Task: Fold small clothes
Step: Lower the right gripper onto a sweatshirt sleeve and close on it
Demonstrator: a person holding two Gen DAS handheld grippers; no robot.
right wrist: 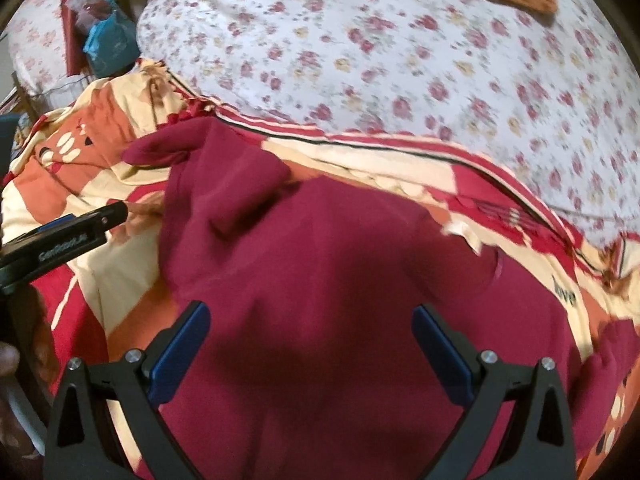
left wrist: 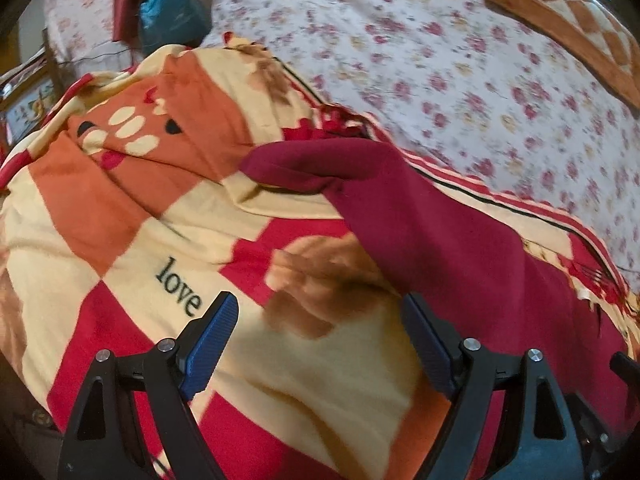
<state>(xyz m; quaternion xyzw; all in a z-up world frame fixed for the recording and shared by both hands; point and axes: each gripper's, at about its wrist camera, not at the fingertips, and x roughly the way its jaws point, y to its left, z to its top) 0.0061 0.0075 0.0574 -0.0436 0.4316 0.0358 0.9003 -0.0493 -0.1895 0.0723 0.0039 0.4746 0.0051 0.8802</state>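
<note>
- Left tongs (left wrist: 320, 320) gape wide, empty, over the blanket (left wrist: 120, 220).
- Right tongs (right wrist: 312, 332) gape wide, empty, over the maroon garment (right wrist: 340, 248).
- Garment lies on the blanket, on the bed (right wrist: 400, 60).

The word "love" is printed in dark lowercase letters on a cream square of the checked blanket (left wrist: 176, 286). It shows again, partly blurred, near the blanket's edge in the right wrist view. White lettering on the side of the left gripper (right wrist: 64, 240) looks like "GenRobot.ai".
</note>
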